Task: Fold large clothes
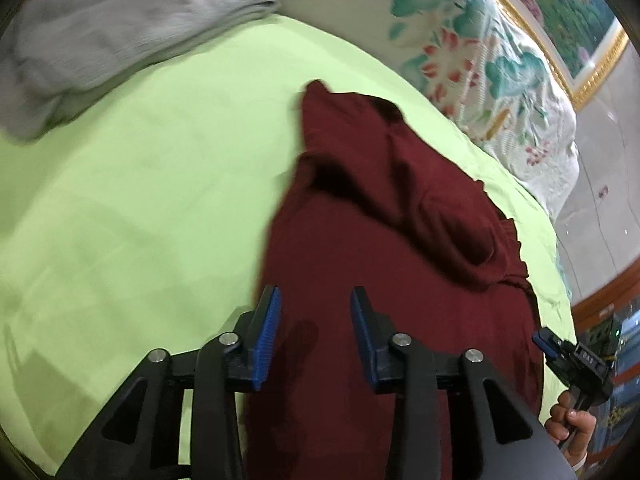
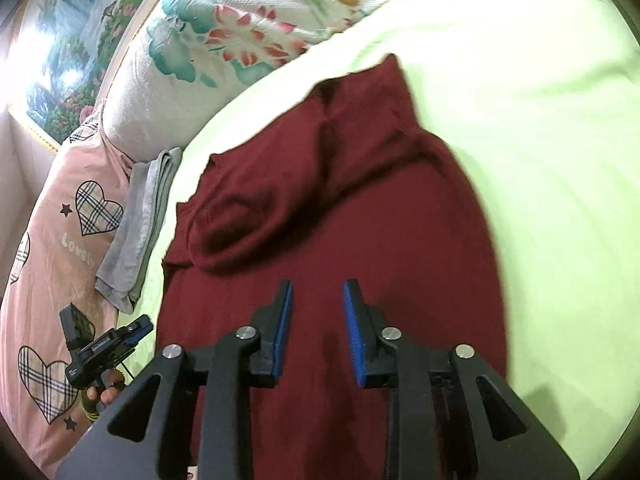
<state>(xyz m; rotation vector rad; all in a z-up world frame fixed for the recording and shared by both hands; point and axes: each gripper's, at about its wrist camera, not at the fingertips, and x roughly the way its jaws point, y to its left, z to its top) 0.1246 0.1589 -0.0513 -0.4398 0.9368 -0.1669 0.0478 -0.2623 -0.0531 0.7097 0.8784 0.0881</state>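
A dark red garment point(image 1: 380, 240) lies spread on the light green sheet point(image 1: 140, 200), with a sleeve folded across its upper part. My left gripper point(image 1: 316, 300) is open and empty, hovering above the garment's near left part. In the right wrist view the same red garment point(image 2: 340, 220) fills the middle, and my right gripper point(image 2: 318, 296) is open and empty above it. Each gripper shows in the other's view: the right one point(image 1: 560, 354) at the garment's right side, the left one point(image 2: 120, 340) at its left side.
A folded grey cloth point(image 1: 112, 40) lies on the sheet at the far left; it also shows in the right wrist view point(image 2: 140, 224). A floral quilt point(image 1: 480, 68) and a pink heart-print cover point(image 2: 52, 260) lie along the bed's edge. A framed picture point(image 1: 568, 12) hangs behind.
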